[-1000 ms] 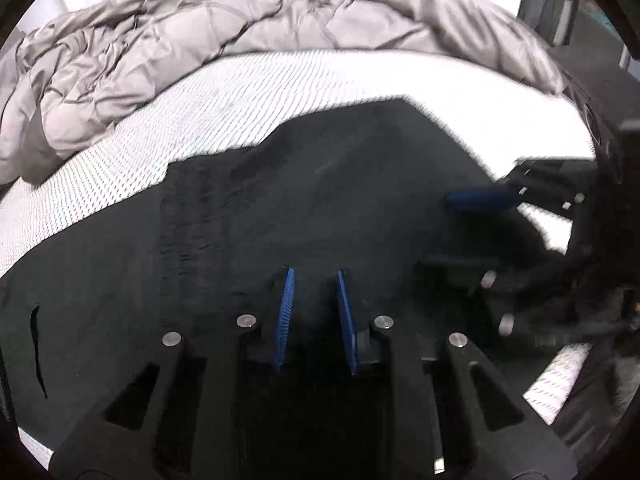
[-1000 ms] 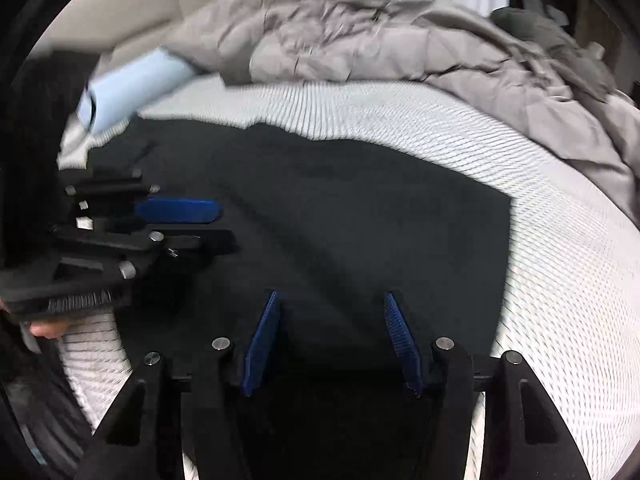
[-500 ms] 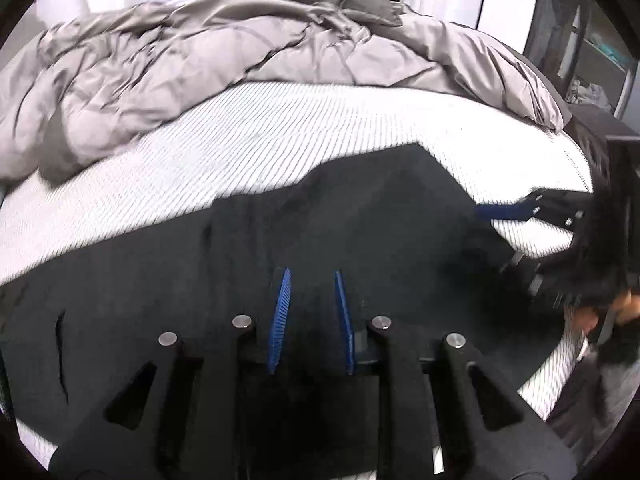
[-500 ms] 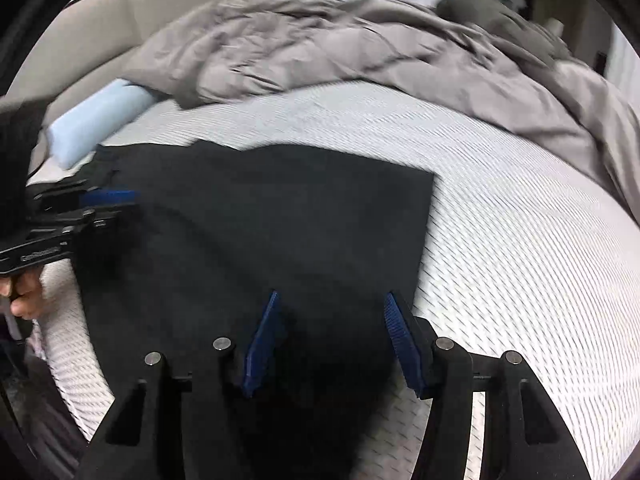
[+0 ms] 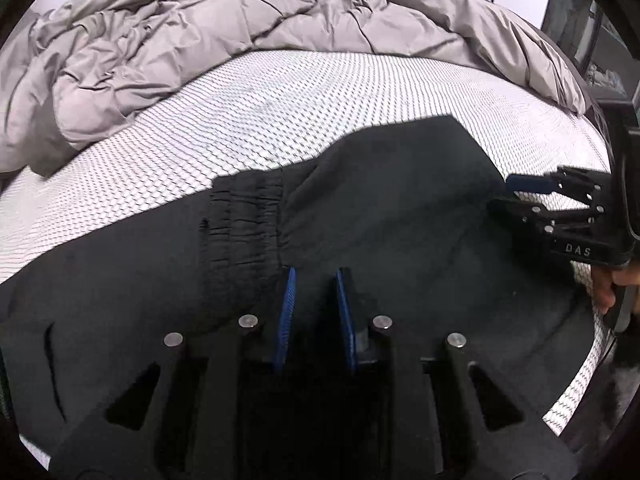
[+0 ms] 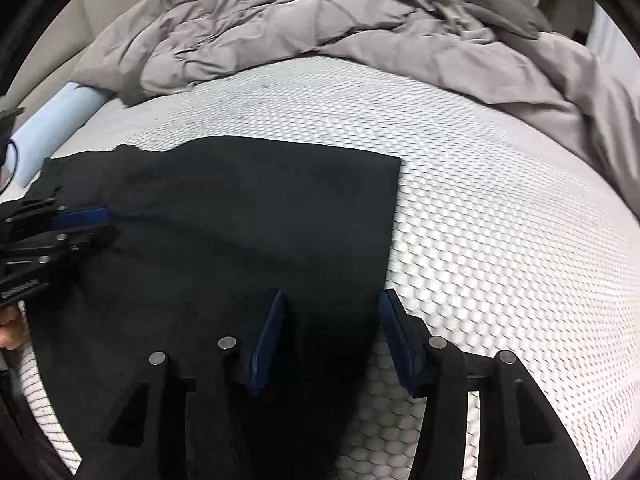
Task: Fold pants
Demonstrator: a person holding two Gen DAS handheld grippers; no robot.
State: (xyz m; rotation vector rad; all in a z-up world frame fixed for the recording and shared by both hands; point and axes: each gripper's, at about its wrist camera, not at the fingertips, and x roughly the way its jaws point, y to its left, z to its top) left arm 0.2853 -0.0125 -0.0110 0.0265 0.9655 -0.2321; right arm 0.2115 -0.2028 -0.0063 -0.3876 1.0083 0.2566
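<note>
Black pants (image 5: 400, 220) lie spread on the near part of a bed's white textured mattress (image 5: 260, 120), with a rumpled grey duvet (image 5: 240, 20) heaped along the far side. The left tongs (image 5: 314, 280) stand narrowly parted over dark cloth near the gathered waistband (image 5: 244, 220); whether they pinch fabric cannot be told. The right tongs (image 6: 332, 304) are closing astride the pants' right edge, pads apart from the cloth. A pale blue pillow (image 6: 56, 120) lies far left.
</note>
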